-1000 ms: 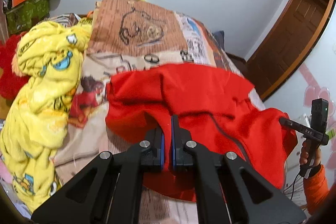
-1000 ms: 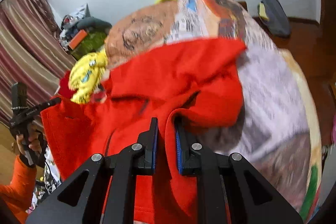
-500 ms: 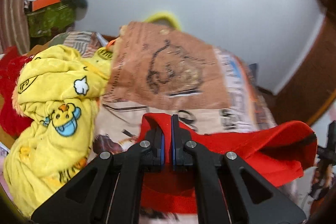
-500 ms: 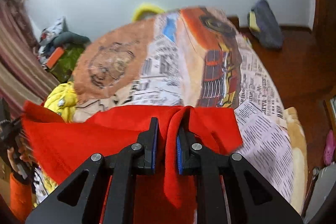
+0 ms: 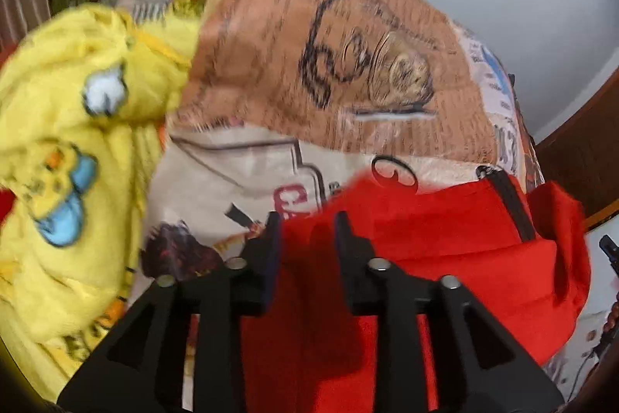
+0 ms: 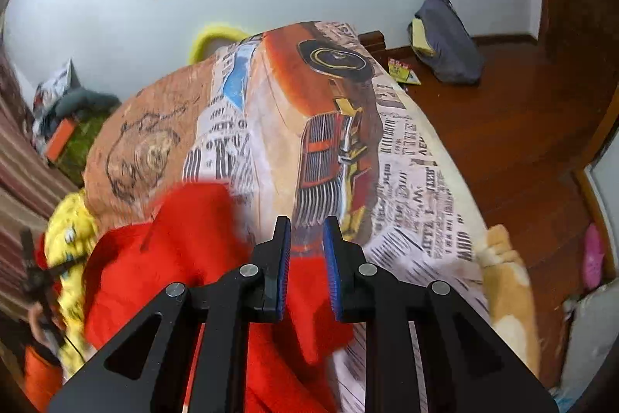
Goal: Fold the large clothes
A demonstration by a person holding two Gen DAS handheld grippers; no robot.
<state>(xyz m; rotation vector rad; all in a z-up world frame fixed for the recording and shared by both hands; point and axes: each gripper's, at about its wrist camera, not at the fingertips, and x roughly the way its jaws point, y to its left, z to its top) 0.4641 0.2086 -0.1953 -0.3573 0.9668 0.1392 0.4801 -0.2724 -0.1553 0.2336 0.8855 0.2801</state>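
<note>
looking along the left gripper (image 5: 305, 231) first, its two fingers stand spread apart with a fold of the red garment (image 5: 437, 231) lying in the gap between them, not pinched; the cloth rests loose on the printed bedcover (image 5: 232, 173), bunched into a thick heap with a dark zipper (image 5: 510, 208) running across its upper edge. a yellow fleece garment (image 5: 77, 142) lies crumpled just beside it on the far left, apart from the red one, and looks untouched by any folding. this view is smeared by motion, so fine creases cannot be read. turning to the right wrist view, the right gripper (image 6: 307, 258) is likewise parted, blue pads facing each other with nothing clamped; the red garment (image 6: 174, 250) sits below and to the left of the fingers, one flap blurred near the top of the heap, and the bedcover (image 6: 410, 180) with its car and newsprint pattern stretches bare beyond. as a judgement, one fold of the red piece seems laid down and let go, but the bundle is lumpy and uneven, so it likely needs smoothing and at least one more fold, and the yellow garment is yet to be done.
</note>
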